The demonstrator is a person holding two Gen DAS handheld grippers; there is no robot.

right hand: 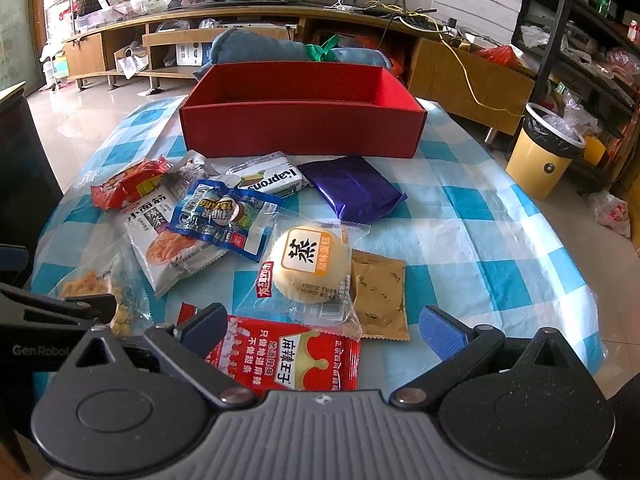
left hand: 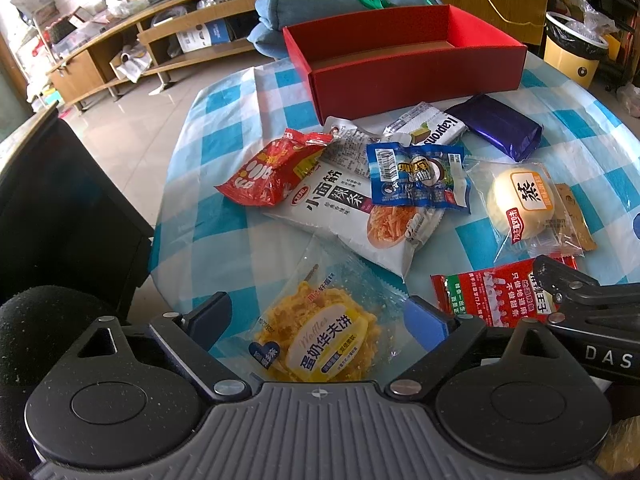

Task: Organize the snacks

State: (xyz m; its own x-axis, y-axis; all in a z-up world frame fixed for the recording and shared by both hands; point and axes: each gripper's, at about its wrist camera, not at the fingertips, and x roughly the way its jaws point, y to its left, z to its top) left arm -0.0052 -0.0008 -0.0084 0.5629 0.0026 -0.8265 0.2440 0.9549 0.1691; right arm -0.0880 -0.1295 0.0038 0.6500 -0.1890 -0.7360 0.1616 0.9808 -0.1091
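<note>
A waffle packet (left hand: 320, 340) lies flat on the checked tablecloth between the fingers of my left gripper (left hand: 320, 320), which is open; the pads stand just outside the wrapper. My right gripper (right hand: 324, 328) is open over a red spicy-strip packet (right hand: 288, 356) whose left part lies under the left finger. Ahead lie a wrapped steamed cake (right hand: 310, 268), a brown sachet (right hand: 380, 296), a blue packet (right hand: 224, 220), a white strip packet (right hand: 160, 248), a red bag (right hand: 128, 184), a wafer bar (right hand: 268, 178) and a purple packet (right hand: 352, 188). The red box (right hand: 300, 128) stands empty at the far edge.
A blue cushion (right hand: 256, 50) lies behind the box. A yellow bin (right hand: 548, 152) stands on the floor at the right, beyond the table's rounded edge (right hand: 560, 264). A dark piece of furniture (left hand: 60, 200) sits close on the left. A low wooden TV stand (right hand: 200, 24) runs along the back.
</note>
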